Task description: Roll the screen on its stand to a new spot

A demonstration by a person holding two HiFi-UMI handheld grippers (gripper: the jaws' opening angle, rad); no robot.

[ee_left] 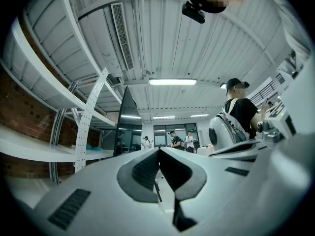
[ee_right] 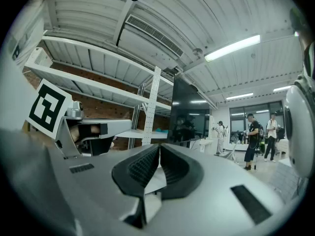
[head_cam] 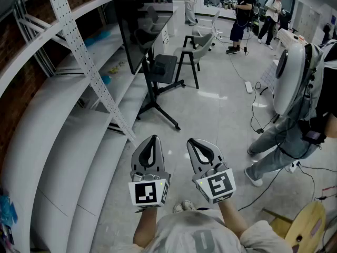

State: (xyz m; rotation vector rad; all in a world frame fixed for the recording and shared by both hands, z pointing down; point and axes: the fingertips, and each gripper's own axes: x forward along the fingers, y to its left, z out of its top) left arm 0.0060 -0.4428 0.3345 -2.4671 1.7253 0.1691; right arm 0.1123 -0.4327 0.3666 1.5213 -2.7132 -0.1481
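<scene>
The big black screen [head_cam: 131,25] stands on a black rolling stand [head_cam: 158,96] by the shelving, well ahead of me. It shows edge-on in the left gripper view [ee_left: 127,124] and as a dark panel in the right gripper view [ee_right: 189,119]. My left gripper [head_cam: 154,138] and right gripper [head_cam: 194,142] are side by side close to my body, both pointing toward the stand and far short of it. Each is shut with nothing between its pads, as seen for the left gripper [ee_left: 158,152] and the right gripper [ee_right: 159,149] in their own views.
Curved white shelves [head_cam: 58,125] with a perforated upright [head_cam: 87,62] run along the left. A grey chair [head_cam: 197,49] stands beyond the stand. A person with a white backpack unit [head_cam: 289,78] is close on the right. A power strip [head_cam: 248,87] and cables lie on the floor, and other people stand at the back.
</scene>
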